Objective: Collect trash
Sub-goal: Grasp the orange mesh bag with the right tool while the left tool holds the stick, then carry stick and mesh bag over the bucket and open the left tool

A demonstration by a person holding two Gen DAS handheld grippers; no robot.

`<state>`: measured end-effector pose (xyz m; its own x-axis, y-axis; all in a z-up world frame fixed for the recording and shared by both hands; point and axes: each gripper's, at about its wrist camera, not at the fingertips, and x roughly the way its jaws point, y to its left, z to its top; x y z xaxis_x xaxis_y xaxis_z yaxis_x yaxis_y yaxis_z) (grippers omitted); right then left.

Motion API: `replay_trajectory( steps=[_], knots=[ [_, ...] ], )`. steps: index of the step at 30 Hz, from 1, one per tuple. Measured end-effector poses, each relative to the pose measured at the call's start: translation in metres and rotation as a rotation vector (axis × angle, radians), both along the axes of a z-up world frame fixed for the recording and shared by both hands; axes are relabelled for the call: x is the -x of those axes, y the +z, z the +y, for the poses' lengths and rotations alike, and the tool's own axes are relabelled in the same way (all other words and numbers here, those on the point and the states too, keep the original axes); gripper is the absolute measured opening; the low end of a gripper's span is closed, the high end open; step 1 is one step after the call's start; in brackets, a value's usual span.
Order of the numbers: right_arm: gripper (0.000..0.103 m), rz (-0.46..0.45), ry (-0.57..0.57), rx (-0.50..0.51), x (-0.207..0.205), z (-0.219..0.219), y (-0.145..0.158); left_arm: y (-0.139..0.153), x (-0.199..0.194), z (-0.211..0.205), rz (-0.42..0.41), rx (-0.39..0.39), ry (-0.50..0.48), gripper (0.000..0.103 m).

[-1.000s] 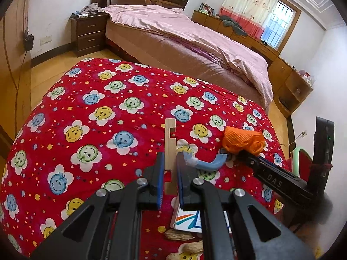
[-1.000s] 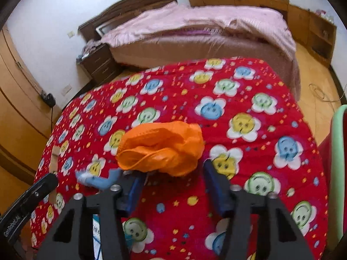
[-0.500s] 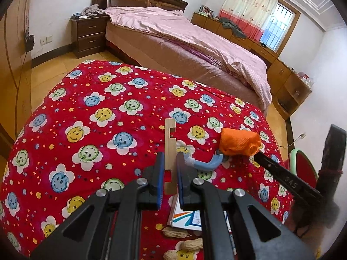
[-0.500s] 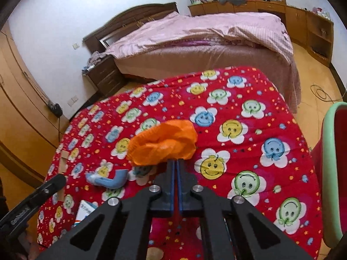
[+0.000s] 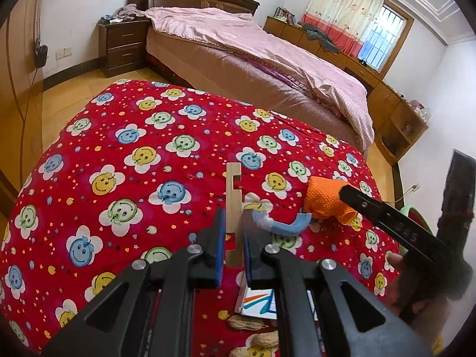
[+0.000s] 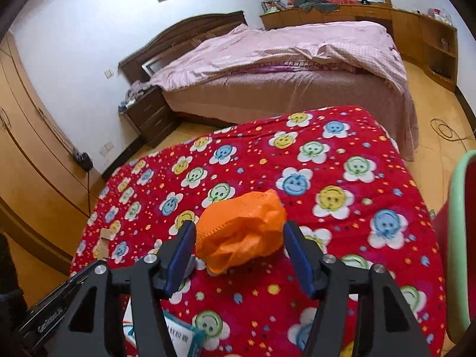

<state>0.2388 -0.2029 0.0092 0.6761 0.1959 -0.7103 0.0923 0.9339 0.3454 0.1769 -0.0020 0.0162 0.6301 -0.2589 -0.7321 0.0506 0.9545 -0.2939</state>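
Note:
A crumpled orange glove (image 6: 241, 232) lies on the red smiley-flower cloth (image 6: 327, 160), between the wide-apart fingers of my open right gripper (image 6: 239, 253); it also shows in the left wrist view (image 5: 327, 202). My left gripper (image 5: 231, 238) is shut on a notched wooden strip (image 5: 233, 205) that sticks forward over the cloth (image 5: 134, 154). A bent blue tube (image 5: 285, 226) lies just right of the strip. Peanut shells (image 5: 247, 324) and a white printed card (image 5: 258, 300) lie near the front edge.
A green-rimmed red bin (image 6: 458, 238) stands at the right of the table. A bed with pink bedding (image 5: 267, 56) and a wooden nightstand (image 5: 125, 47) stand beyond. A small cardboard scrap (image 6: 104, 235) lies on the cloth at left.
The right gripper, shut half a second ago, has opened wide around the orange glove. The left gripper still holds the wooden strip in about the same place.

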Motion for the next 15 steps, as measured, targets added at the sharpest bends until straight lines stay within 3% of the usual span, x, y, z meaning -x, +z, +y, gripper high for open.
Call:
replay_trajectory(
  steps=[4, 9, 12, 15],
  knots=[
    [0.06, 0.037, -0.004, 0.014, -0.013, 0.006, -0.013, -0.007, -0.003, 0.002, 0.012, -0.001, 0.0, 0.009],
    [0.021, 0.079, 0.002, 0.013, -0.017, 0.003, -0.026, -0.009, -0.005, 0.003, 0.018, 0.003, 0.002, 0.009],
    [0.013, 0.078, 0.008, 0.0, -0.011, 0.001, -0.023, -0.005, -0.001, 0.0, 0.009, 0.007, -0.007, 0.01],
    [0.012, 0.057, 0.006, -0.003, -0.001, -0.002, -0.014, 0.0, 0.003, -0.004, 0.001, 0.008, -0.02, 0.01]
  ],
)
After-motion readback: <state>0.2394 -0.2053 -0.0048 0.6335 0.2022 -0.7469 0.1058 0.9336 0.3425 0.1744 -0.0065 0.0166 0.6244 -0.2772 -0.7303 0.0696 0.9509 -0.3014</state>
